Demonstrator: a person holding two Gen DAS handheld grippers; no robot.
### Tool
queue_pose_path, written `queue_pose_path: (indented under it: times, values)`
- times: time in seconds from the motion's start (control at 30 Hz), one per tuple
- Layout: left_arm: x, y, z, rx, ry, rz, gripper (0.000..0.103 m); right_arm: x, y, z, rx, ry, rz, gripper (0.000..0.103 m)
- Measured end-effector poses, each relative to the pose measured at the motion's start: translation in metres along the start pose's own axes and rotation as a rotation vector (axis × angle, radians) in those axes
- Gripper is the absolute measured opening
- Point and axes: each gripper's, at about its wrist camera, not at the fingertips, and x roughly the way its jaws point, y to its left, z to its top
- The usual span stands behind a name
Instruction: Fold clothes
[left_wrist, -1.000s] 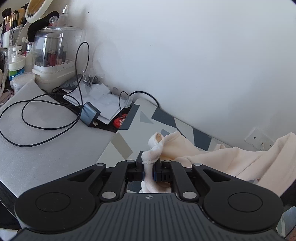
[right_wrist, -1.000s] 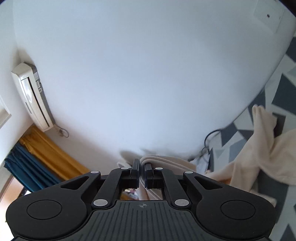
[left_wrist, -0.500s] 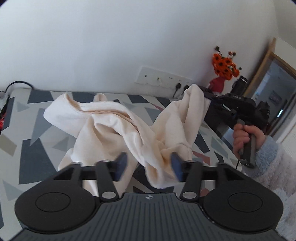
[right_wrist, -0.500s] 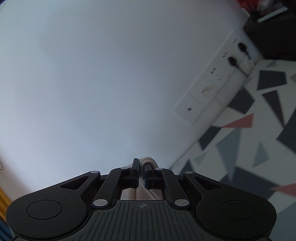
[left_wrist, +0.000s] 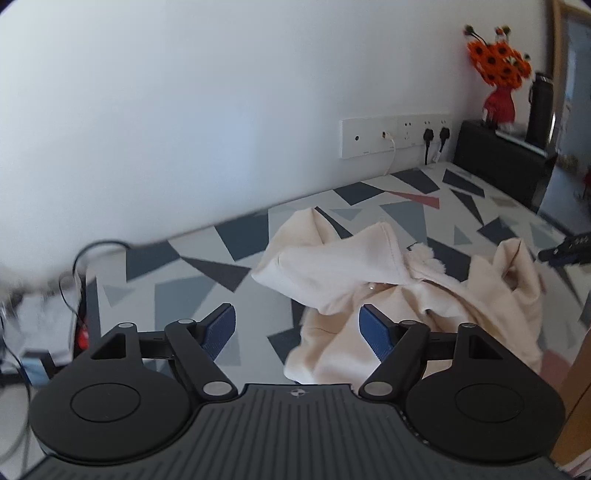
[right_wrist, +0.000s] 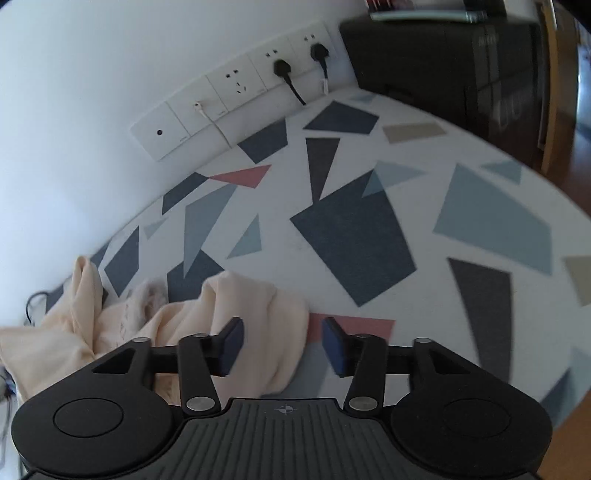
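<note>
Garment (left_wrist: 388, 295), cream and soft, lies crumpled in a loose heap on the patterned table (left_wrist: 207, 291). Both left tongs (left_wrist: 297, 326) and right tongs (right_wrist: 282, 345) stand apart over it, gripping nothing. It looks light and limp, likely to sag and bunch; a hem or corner would give the firmest hold.

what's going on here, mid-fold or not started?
Not folding at this moment. The cream garment lies crumpled in a heap on the surface with the geometric pattern. Both handheld grippers are open and hold nothing: the left gripper hovers over the near edge of the heap, and the right gripper sits at the heap's other end, with a fold of cloth just in front of its left finger. No neat fold is visible.
</note>
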Motion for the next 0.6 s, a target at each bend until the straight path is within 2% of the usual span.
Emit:
queue_pose_path:
  times: [0.07,0.17,0.23,0.27,0.33,0.37,0.4,0.43,0.5,0.57,0.6]
  values:
    - [0.01,-0.008,0.005,0.189,-0.011,0.011,0.084,-0.013,0.006,-0.007,-0.067,-0.02,-0.012,0.047]
    - [0.028,-0.026,0.007,0.489,-0.02,0.065,0.084,-0.036,0.02,-0.017,-0.178,-0.047,-0.028,0.048]
    - [0.04,-0.036,0.005,0.644,-0.029,0.067,0.084,-0.042,0.034,-0.034,-0.278,-0.056,-0.016,0.063]
    - [0.046,-0.041,0.004,0.721,-0.035,0.067,0.084,-0.045,0.041,-0.043,-0.328,-0.061,-0.01,0.065]
    - [0.056,-0.049,0.005,0.792,-0.035,0.028,0.08,-0.051,0.056,-0.059,-0.429,-0.07,0.002,0.068]
    - [0.059,-0.051,0.005,0.805,-0.036,-0.002,0.065,-0.054,0.063,-0.068,-0.479,-0.075,0.008,0.069]
    - [0.061,-0.054,0.005,0.81,-0.039,-0.005,0.045,-0.057,0.07,-0.076,-0.53,-0.079,0.014,0.071]
    - [0.064,-0.057,0.004,0.815,-0.044,-0.001,0.04,-0.06,0.077,-0.085,-0.58,-0.084,0.02,0.073]
    - [0.067,-0.062,0.002,0.818,-0.058,0.008,0.018,-0.066,0.092,-0.101,-0.68,-0.093,0.032,0.074]
    - [0.063,-0.064,-0.001,0.815,-0.058,0.007,0.01,-0.063,0.104,-0.122,-0.746,-0.078,0.057,0.079]
    - [0.06,-0.066,-0.003,0.818,-0.054,0.011,0.009,-0.063,0.11,-0.133,-0.787,-0.07,0.072,0.081]
